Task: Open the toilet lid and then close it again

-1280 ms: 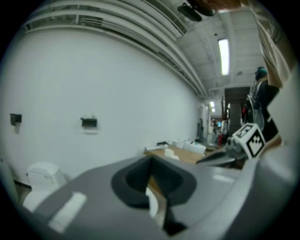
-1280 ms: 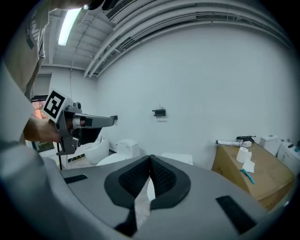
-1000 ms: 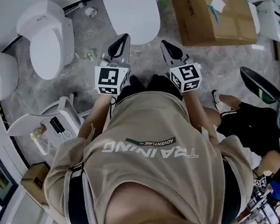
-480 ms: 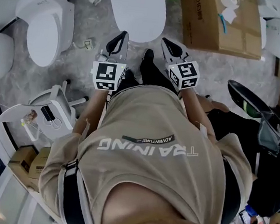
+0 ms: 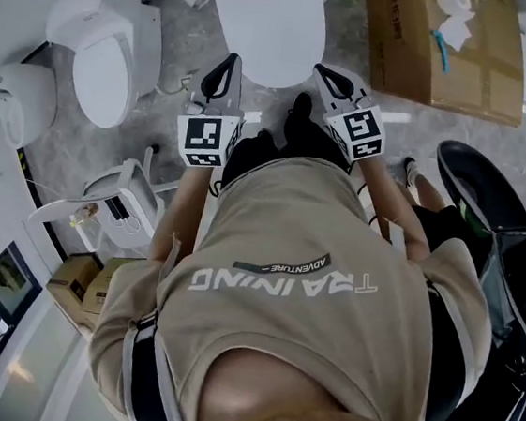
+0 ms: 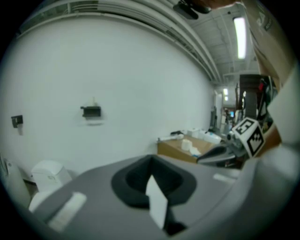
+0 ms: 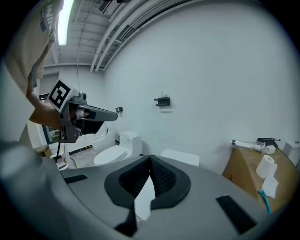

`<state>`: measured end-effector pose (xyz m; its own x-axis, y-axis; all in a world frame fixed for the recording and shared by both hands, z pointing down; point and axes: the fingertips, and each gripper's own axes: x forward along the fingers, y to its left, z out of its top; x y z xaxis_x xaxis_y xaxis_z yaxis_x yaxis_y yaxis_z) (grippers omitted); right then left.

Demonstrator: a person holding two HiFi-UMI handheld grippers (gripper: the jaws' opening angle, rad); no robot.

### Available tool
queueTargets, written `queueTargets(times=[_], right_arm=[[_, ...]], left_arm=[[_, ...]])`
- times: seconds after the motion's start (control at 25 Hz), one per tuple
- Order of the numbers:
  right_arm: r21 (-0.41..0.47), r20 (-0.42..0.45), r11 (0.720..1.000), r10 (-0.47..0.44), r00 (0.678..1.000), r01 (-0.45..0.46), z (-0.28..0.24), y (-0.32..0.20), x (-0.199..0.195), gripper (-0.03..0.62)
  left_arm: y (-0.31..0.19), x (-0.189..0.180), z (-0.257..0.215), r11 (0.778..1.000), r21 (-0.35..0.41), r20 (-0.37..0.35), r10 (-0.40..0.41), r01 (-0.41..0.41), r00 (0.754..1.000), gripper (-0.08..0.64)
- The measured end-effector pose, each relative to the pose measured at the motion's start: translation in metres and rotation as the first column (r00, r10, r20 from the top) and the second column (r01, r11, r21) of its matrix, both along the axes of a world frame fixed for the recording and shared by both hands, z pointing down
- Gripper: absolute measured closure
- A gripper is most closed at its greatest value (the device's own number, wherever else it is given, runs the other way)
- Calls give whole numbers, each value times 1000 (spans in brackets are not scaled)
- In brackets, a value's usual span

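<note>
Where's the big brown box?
In the head view the cardboard box is at the upper right, just right of the white toilet at the top middle.

White wall (image 7: 211, 70) stands behind cardboard box (image 5: 451, 47); small black fixture (image 7: 162, 101) mounted on it, left of box. Grey mottled floor (image 5: 81, 151) under box. Ceiling strip light (image 6: 240, 32) lit.

**Workshop hall stocked with toilets**

On the grey stone floor (image 5: 81, 151) stand a closed toilet (image 5: 266, 21) at twelve o'clock, a second toilet (image 5: 112, 46) at ten and a third toilet (image 5: 16, 101) at nine. A cardboard box (image 5: 451, 47) lies at one o'clock; bare pipes (image 7: 123, 26) and a strip light (image 7: 66, 18) run overhead.
</note>
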<state>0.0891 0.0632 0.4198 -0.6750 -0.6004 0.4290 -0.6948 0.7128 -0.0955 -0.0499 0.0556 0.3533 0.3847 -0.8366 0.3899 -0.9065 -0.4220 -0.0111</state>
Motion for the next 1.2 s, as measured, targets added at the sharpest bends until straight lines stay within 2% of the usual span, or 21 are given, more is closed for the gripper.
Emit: queueTargets(times=[0.16, 0.44, 0.68, 0.92, 1.04, 1.2], right_arm=[[-2, -15, 1000, -13, 1000, 13, 23, -13, 1, 578], [-11, -70, 999, -50, 996, 50, 60, 4, -7, 578], [24, -62, 999, 46, 997, -44, 84, 14, -10, 578], [-30, -138, 999, 13, 990, -17, 141, 28, -14, 578], [-84, -157, 996, -7, 988, -6, 167, 42, -17, 578], [-154, -148, 988, -22, 989, -1, 213, 58, -15, 578]], left_arm=[[-6, 0, 22, 999, -32, 11, -23, 24, 1000, 555], [4, -7, 71, 994, -107, -18, 15, -17, 1000, 555], [16, -8, 130, 983, -152, -40, 96, -101, 995, 555], [23, -13, 195, 964, -245, -75, 83, -99, 994, 555], [33, -16, 220, 953, -286, -69, 84, -100, 994, 555], [47, -17, 259, 946, -319, -38, 50, -60, 998, 555]])
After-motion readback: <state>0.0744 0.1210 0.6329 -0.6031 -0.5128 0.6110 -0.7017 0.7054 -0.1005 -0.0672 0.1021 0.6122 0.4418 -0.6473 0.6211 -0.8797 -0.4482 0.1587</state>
